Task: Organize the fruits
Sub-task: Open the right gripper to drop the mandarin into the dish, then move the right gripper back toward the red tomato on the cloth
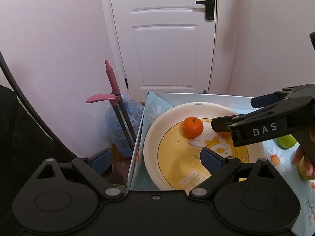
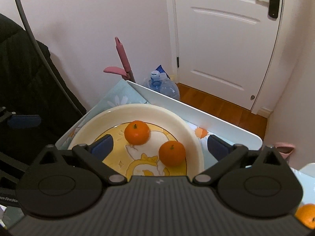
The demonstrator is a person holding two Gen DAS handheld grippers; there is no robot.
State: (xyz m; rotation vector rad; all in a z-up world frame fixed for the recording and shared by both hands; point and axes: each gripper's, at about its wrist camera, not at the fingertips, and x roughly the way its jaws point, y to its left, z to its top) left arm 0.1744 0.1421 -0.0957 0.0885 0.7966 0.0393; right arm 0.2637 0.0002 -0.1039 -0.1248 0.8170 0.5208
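A cream plate (image 1: pixel 151 137) (image 2: pixel 94 118) with a yellow duck picture holds two oranges. One orange (image 1: pixel 193 126) (image 2: pixel 136 132) sits near the plate's far side. The other orange (image 1: pixel 223 134) (image 2: pixel 172 153) lies nearer the right rim, half hidden behind my right gripper in the left wrist view. My right gripper (image 1: pixel 233 112) (image 2: pixel 160 146) hovers over the plate, open wide; the nearer orange lies below between its fingers, untouched. My left gripper (image 1: pixel 157 160) is open and empty over the plate's left edge. A third orange (image 2: pixel 307 215) lies at the bottom right.
A green fruit (image 1: pixel 286 141) and a yellowish fruit (image 1: pixel 304 172) lie right of the plate, by a person's hand (image 1: pixel 303 161). The flowered tablecloth (image 1: pixel 275 157) ends at the white table edge (image 2: pixel 196 110). Beyond stand a blue water bottle (image 2: pixel 163 86), pink-handled tools (image 1: pixel 112 78) and a white door (image 1: pixel 163 39).
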